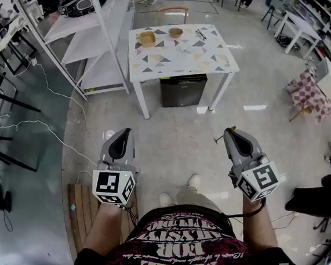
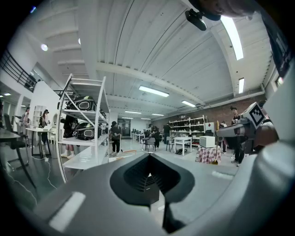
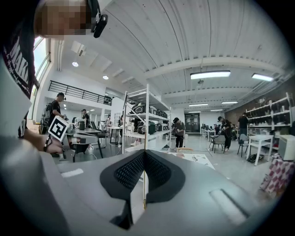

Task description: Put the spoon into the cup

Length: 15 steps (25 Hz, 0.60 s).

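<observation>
Standing well back from the white triangle-patterned table, the person has the thin wooden spoon clamped in the right claw, likely to carry it to the round wooden cup on that table; the left claw is together, empty.

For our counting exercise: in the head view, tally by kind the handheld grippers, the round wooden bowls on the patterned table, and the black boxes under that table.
Grippers: 2 (left gripper, right gripper)
Wooden bowls: 2 (left wooden bowl, right wooden bowl)
Black box: 1
Total: 5
</observation>
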Motion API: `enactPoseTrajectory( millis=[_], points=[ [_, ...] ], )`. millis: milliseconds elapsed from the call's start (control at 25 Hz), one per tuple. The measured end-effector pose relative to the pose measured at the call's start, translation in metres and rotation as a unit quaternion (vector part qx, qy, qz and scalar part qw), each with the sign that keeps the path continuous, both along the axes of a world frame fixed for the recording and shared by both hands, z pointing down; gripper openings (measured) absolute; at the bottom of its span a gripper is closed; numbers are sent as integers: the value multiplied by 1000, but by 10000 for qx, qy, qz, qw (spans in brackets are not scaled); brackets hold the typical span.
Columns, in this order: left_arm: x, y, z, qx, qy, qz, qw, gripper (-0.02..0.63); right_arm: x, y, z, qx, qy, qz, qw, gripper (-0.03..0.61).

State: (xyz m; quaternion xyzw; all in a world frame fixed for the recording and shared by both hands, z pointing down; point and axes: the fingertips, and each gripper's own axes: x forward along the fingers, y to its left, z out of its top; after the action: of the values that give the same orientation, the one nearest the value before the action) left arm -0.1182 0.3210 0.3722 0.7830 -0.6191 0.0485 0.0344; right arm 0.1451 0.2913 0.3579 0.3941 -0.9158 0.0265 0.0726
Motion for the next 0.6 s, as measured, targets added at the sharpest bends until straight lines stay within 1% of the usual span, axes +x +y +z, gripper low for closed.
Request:
enactPoseTrajectory(
  millis=[280, 400, 600],
  points=[
    [2, 9, 3, -36, -6, 23, 10000, 2, 1, 9, -1, -27, -174, -30, 9998, 31],
    [1, 15, 1, -16, -26, 44, 10000, 2, 2, 14, -2, 6, -191, -30, 9998, 31],
    [-7, 21, 8, -107, -14, 3, 9999, 2, -4, 17, 5, -84, -181, -57, 9998, 31]
  ],
)
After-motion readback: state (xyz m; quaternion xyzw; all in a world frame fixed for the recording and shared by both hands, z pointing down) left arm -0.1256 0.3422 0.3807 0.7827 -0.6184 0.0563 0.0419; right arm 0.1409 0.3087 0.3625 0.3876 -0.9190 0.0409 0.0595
